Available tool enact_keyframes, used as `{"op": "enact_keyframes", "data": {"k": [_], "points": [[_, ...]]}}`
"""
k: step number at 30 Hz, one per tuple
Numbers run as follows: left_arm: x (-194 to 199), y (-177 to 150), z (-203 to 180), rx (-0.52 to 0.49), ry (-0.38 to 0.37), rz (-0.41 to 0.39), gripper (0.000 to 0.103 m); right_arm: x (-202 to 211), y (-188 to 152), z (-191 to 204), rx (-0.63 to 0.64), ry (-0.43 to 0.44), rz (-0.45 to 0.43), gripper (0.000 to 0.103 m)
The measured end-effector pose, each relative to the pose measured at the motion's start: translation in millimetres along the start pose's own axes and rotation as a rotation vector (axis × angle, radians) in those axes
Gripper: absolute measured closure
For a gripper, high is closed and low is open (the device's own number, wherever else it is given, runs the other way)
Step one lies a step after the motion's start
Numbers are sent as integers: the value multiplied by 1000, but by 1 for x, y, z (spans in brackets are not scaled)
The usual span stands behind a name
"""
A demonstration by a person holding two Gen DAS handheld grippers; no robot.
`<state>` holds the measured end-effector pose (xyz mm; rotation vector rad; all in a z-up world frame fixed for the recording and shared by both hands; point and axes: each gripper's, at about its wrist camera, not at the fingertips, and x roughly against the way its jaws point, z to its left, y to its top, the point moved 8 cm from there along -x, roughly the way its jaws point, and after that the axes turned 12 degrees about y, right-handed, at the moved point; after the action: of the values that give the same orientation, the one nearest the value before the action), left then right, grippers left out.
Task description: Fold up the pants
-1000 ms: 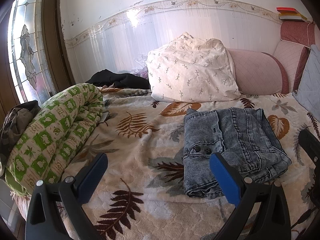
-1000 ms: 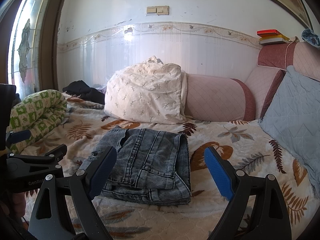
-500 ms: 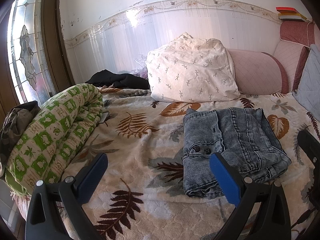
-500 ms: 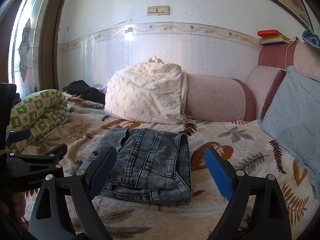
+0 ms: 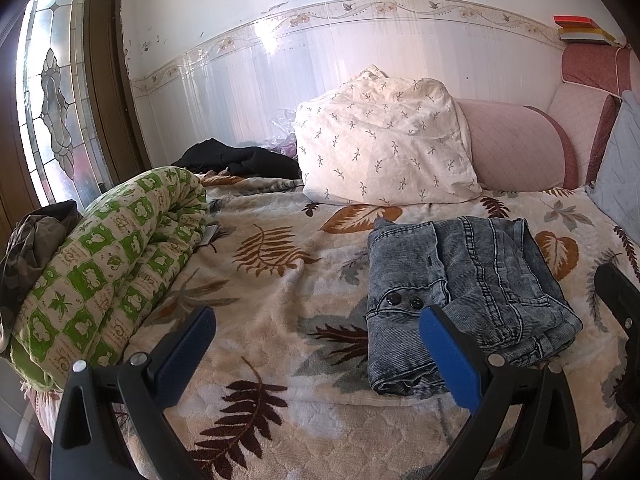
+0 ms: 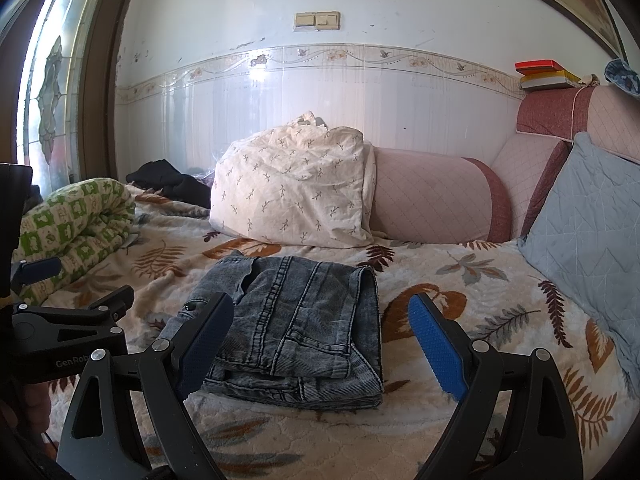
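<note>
Grey-blue denim pants (image 5: 464, 292) lie folded into a thick rectangle on the leaf-patterned bedspread (image 5: 280, 280), two dark buttons showing on their near left corner. My left gripper (image 5: 316, 328) hangs open in front of the bed, its right blue pad just short of the pants' near edge and nothing between its jaws. In the right wrist view the same pants (image 6: 296, 324) lie flat ahead, and my right gripper (image 6: 320, 316) stands open and wide before them, holding nothing. The left gripper's black body (image 6: 60, 328) shows at that view's left edge.
A rolled green-and-white quilt (image 5: 104, 264) lies along the bed's left side. A white sprigged pillow (image 5: 384, 148), a pink bolster (image 5: 516, 148) and a dark garment (image 5: 236, 162) sit by the wall. A grey-blue cushion (image 6: 588, 232) leans at the right. A stained-glass door (image 5: 48, 112) stands left.
</note>
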<state>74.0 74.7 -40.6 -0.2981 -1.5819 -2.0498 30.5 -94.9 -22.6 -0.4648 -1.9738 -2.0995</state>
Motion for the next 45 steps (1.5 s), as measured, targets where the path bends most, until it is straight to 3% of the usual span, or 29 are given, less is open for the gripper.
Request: {"op": "enact_keyframes", "data": {"k": [45], "points": [[0, -3, 0, 9, 6, 16, 0, -6, -4, -4, 6, 16, 30, 13]]}}
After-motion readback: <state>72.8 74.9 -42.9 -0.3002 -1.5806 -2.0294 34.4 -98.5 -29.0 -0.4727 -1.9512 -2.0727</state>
